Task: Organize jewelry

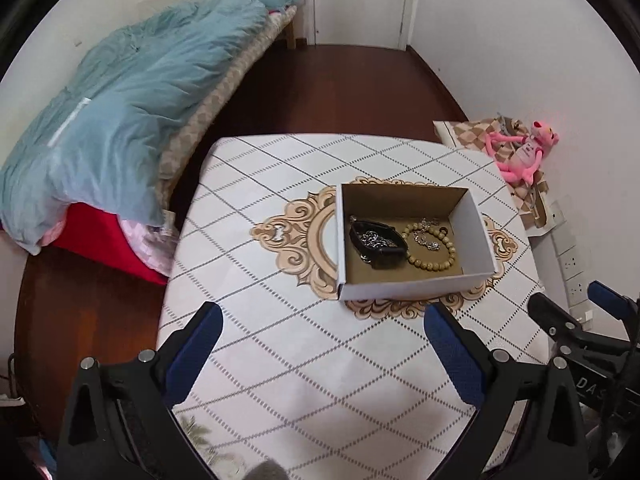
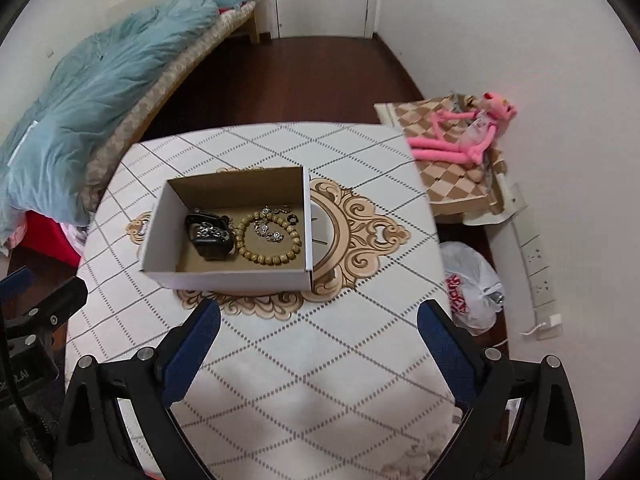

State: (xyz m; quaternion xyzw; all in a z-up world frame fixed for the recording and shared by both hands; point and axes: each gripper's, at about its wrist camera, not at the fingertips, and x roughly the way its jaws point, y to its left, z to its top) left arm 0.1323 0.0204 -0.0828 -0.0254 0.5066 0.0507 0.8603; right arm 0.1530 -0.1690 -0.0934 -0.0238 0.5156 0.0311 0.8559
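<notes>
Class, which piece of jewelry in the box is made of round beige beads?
The bead bracelet, a ring of beads; the silver chain inside it is metal links.

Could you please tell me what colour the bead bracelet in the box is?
The bead bracelet is light tan, like pale wood; the right wrist view shows it best.

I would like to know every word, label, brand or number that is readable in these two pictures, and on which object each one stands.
"DAS", cut off at the picture's edge: on the black body of the right gripper, seen from the left wrist view.
Letters ending in "LAI", the rest too blurred: on the black body of the left gripper, seen from the right wrist view.
Red print on the white plastic bag: crumpled, not readable.
Print on the pink plush toy: too small.
</notes>
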